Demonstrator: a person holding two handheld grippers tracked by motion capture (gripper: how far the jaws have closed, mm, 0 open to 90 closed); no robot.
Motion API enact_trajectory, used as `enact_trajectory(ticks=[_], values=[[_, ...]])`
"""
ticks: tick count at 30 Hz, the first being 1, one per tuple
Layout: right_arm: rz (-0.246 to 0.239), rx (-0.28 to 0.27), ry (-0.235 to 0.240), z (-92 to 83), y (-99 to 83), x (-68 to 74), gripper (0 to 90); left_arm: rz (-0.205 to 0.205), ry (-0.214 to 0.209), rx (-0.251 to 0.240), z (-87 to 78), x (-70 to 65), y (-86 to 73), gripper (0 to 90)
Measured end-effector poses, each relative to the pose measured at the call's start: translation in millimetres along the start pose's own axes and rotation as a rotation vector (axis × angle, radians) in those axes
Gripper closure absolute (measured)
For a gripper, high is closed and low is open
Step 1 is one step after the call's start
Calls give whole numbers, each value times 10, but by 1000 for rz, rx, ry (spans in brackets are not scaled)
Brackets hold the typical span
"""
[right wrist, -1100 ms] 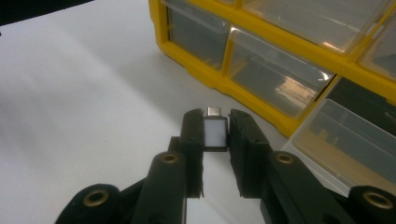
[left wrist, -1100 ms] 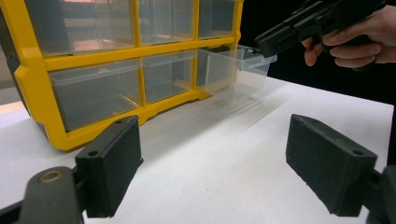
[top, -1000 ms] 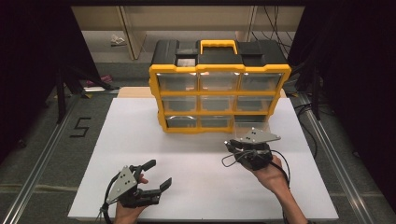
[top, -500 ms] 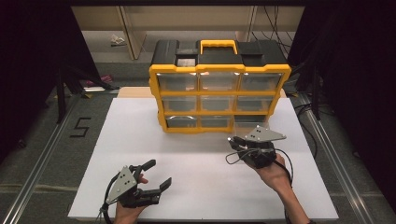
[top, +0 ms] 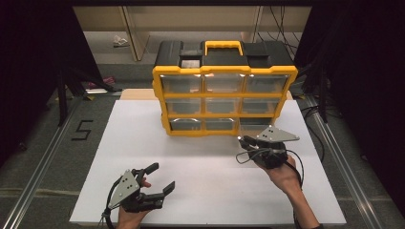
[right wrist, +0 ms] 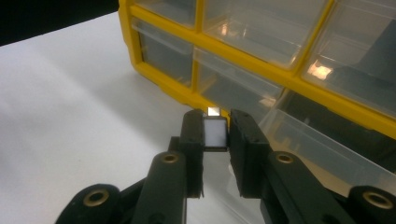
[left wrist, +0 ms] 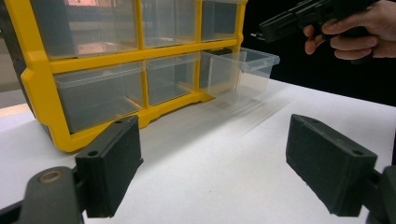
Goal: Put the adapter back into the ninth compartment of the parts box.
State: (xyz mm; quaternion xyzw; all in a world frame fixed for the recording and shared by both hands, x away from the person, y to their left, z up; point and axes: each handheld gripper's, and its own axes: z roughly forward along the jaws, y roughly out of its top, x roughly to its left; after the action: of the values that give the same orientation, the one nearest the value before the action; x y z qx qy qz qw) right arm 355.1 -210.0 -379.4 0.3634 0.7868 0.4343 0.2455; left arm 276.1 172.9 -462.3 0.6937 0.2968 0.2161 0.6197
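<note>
Fingers of right gripper (right wrist: 215, 135) clench a small white block (right wrist: 215, 133) beside the pulled-out clear drawer (left wrist: 240, 70) at the yellow organizer's (top: 224, 90) 5 o'clock corner, likely for dropping in. Left gripper (top: 155, 179) rests released on the counter (top: 210, 181), 7 o'clock.

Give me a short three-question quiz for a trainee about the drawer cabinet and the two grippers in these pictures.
1. True or false: the left gripper has its jaws open over bare table.
2. Which drawer of the cabinet is pulled out: A top left, B middle, C bottom right?
3. What does the right gripper hold?

Key:
1. True.
2. C: the drawer sticks out, clear and empty.
3. A small white block, pinched between its jaws, close to the open drawer.
</note>
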Motion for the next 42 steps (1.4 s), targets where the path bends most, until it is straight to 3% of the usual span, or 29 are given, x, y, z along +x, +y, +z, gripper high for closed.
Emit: enact_trajectory(ticks=[11,42], values=[[24,-25,-26,-20,15,-133,764,0,-1,1,5,-1,-2,180],[81,-22,-79,104,-45,-403,764,2,1,2,5,-3,-2,180]])
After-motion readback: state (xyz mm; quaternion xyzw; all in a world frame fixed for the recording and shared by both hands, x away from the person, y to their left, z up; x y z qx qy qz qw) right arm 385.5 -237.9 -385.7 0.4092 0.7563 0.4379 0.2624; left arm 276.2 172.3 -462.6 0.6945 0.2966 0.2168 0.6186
